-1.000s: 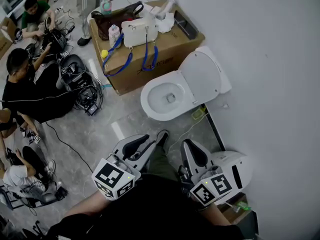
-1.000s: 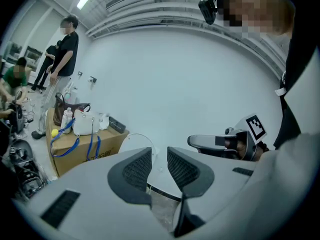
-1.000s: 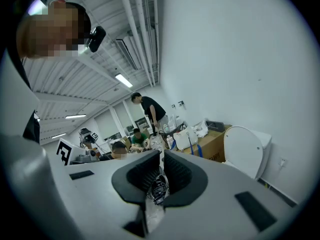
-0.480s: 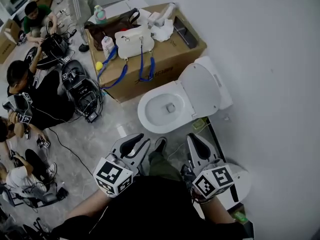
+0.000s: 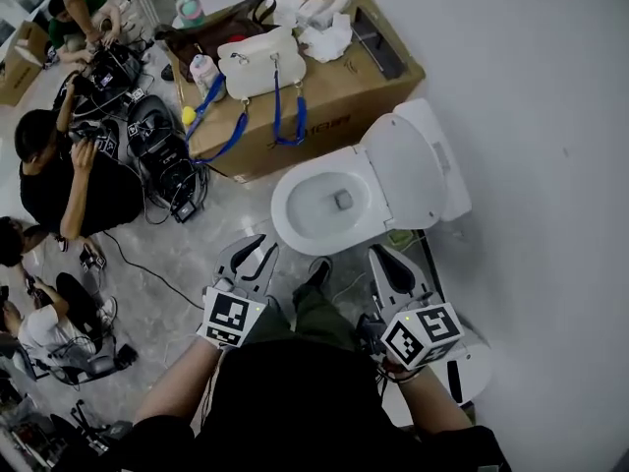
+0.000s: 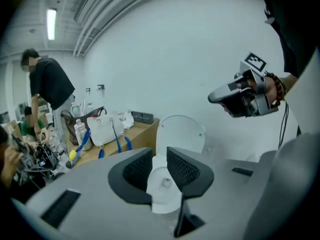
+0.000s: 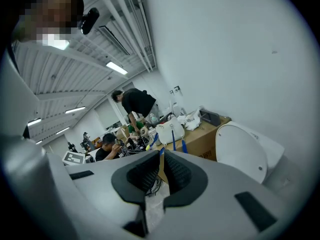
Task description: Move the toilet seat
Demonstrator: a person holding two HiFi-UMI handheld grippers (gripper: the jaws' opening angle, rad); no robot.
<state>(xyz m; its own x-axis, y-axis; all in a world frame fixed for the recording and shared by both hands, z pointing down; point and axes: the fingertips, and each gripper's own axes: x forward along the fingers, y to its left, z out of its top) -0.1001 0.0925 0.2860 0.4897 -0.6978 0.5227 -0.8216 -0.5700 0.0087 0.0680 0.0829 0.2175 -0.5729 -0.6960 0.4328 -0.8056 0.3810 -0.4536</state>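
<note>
The toilet seat point(image 5: 411, 170) is raised off the bowl point(image 5: 293, 216) and is leaned back against the tank point(image 5: 447, 150), which is set against the white wall point(image 5: 550, 116). In the head view its long axis runs from the hinge beside the bowl up and to the right, toward the wall, and its broad inner face is turned back over the bowl, toward the person. Whether 1 piece or 2 (ring and lid together) stand up there cannot be told from these views. The bowl's long axis is laid along the same line, with its front pointed to the lower left.

The left gripper point(image 5: 251, 256) is held above the floor point(image 5: 197, 254), just short of the bowl's front and apart from it. Its fingers are spread but are closing, and nothing is held between them; only the distant bowl and the seat point(image 6: 181, 133) are seen through the gap. The right gripper point(image 5: 386, 262) is held near the bowl's right side, with its fingers pressed almost together on nothing. In the right gripper view the upright seat point(image 7: 242, 154) is seen to the right of the fingers, well apart.

Beyond the toilet, a cardboard box point(image 5: 329, 101) with a white handbag point(image 5: 257, 67) on top is stood on the floor.
</note>
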